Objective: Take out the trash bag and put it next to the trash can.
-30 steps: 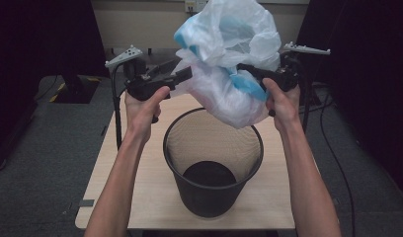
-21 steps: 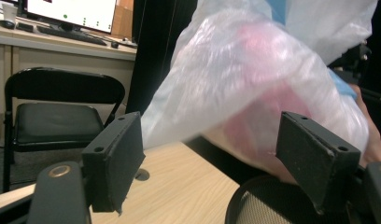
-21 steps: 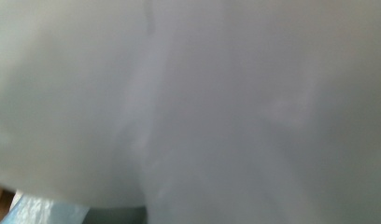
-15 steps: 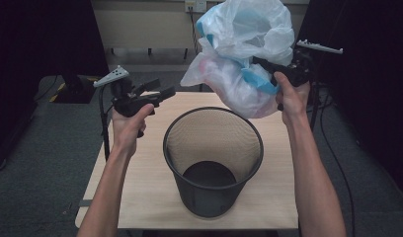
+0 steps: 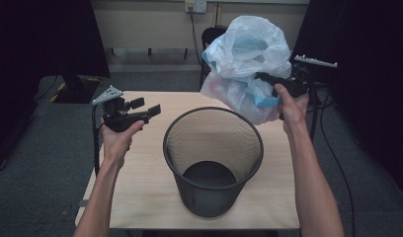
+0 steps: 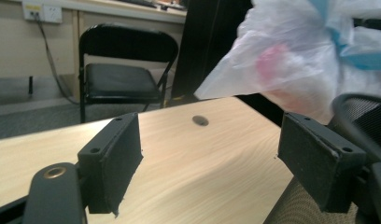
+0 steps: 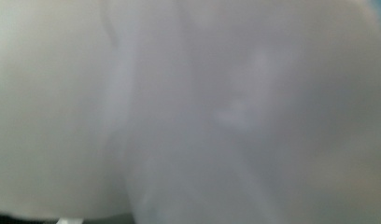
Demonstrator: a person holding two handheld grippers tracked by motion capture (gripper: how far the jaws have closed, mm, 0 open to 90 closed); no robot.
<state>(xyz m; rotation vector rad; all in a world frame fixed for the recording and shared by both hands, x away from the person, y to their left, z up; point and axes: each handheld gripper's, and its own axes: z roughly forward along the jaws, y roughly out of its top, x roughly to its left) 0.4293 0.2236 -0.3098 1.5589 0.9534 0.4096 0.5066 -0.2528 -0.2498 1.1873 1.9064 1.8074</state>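
A white plastic bag (image 5: 246, 64) with blue and pink patches hangs in the air above the far right rim of a black mesh waste bin (image 5: 213, 160). My right gripper (image 5: 261, 77) is shut on the bag, and the bag's plastic (image 7: 188, 112) presses against that gripper's camera. My left gripper (image 5: 149, 107) stands open to the left of the bin, holding nothing. In the left gripper view the two pads (image 6: 116, 163) are wide apart, with the bag (image 6: 291, 70) beyond them and the bin's rim (image 6: 361, 112) at the right.
The bin stands on a light wooden table (image 5: 145, 182) with a small hole (image 6: 200, 121) in its top. A black folding chair (image 6: 123, 79) stands behind the table, near a wall socket (image 5: 196, 5). Dark curtains hang at both sides.
The left gripper has let go of the bag and dropped away to the left, now open. The right gripper has carried the bag up and to the right.
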